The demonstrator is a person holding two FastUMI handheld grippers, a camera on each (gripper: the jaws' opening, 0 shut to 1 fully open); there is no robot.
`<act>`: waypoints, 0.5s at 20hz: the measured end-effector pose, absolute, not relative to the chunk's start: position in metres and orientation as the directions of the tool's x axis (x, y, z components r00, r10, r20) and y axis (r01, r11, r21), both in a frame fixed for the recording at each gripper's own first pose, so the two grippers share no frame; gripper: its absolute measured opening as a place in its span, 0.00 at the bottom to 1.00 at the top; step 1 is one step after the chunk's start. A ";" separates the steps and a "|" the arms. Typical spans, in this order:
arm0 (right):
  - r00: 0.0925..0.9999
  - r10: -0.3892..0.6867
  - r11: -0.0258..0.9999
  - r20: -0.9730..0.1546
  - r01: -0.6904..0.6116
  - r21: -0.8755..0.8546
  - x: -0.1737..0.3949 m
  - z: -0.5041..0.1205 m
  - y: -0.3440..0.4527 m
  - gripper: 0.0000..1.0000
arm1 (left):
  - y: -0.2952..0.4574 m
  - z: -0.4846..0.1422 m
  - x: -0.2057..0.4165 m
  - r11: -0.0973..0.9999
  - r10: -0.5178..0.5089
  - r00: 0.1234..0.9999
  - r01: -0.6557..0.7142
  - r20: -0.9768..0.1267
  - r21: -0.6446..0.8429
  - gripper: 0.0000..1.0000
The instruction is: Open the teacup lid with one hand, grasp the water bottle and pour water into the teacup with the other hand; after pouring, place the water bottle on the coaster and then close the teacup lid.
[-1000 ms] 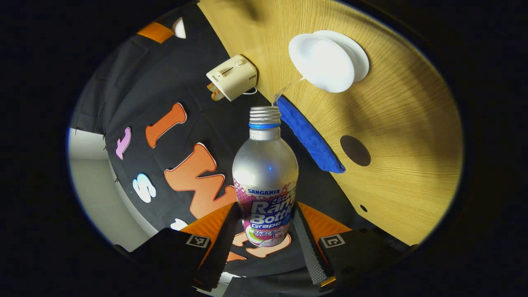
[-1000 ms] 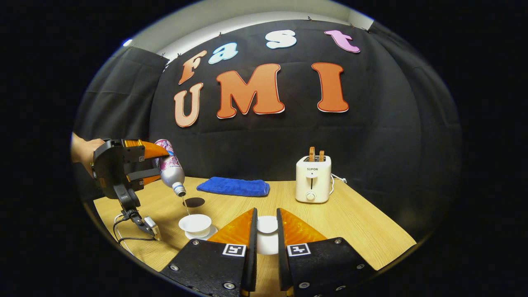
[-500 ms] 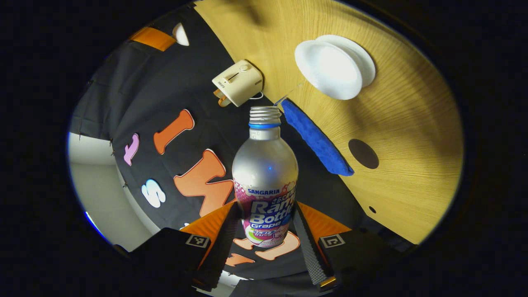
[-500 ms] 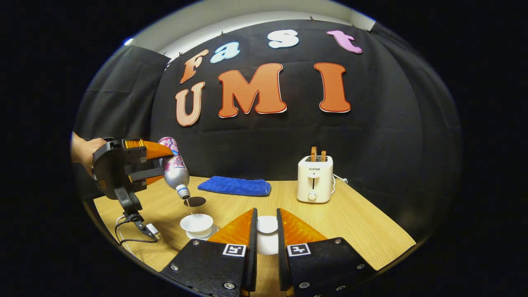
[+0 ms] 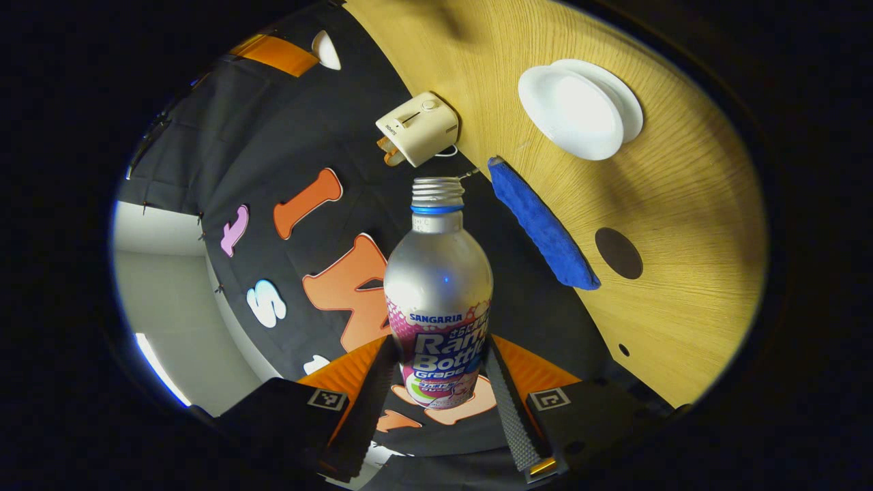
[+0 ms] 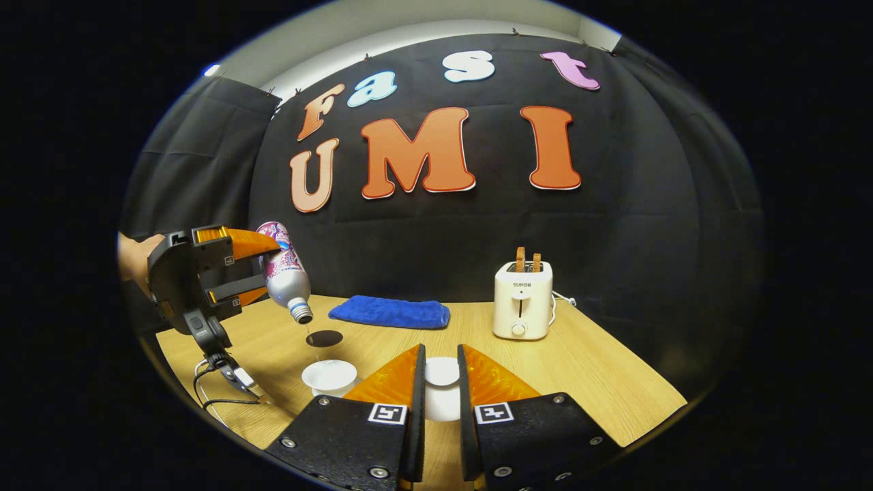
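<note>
Since a second ago the stream from the bottle's mouth has thinned to a last few drops, and the water bottle (image 6: 285, 271) has tipped back toward level and lifted slightly away from the teacup (image 6: 329, 376). The left gripper (image 5: 436, 382) has both fingers pressed on the labelled lower body of the bottle, neck pointing forward along the fingers; in the right gripper view the bottle slants mouth-down and to the right, above the wooden table (image 6: 600, 382).

The right gripper (image 6: 440, 382) hangs low over the table with its fingers narrowly set around the white teacup lid (image 6: 441, 372), which appears held between them (contact on both sides is hard to confirm).

Pouring looks about finished, so the next step is likely setting the bottle down. The round dark coaster (image 6: 324, 337) lies on the table just beyond the teacup and almost directly beneath the bottle's mouth, so the left gripper is plainly the nearer one. The bottle's long axis will have to swing back to upright, base down, before it lowers onto the coaster. A blue towel (image 6: 389, 312) and a cream toaster (image 6: 522, 300) sit farther back, well apart from that path.
</note>
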State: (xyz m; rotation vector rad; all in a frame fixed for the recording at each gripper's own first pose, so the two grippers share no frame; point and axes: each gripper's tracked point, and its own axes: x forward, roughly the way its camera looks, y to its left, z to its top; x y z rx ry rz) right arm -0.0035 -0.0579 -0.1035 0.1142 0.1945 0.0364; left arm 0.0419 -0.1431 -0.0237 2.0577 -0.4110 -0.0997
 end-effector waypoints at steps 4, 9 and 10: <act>0.978 0.057 0.993 -0.203 -0.035 0.113 -0.002 -0.105 -0.048 0.22 | -0.149 -0.031 0.040 -0.357 -0.358 0.928 -0.240 0.105 0.903 0.82; 0.977 0.063 0.995 -0.204 -0.047 0.084 0.003 -0.101 -0.037 0.22 | -0.132 -0.022 0.047 -0.060 -0.325 0.934 -0.178 0.149 0.982 0.78; 0.977 0.065 0.996 -0.205 -0.050 0.079 0.005 -0.100 -0.035 0.22 | -0.127 -0.018 0.050 0.025 -0.310 0.936 -0.165 0.164 0.986 0.81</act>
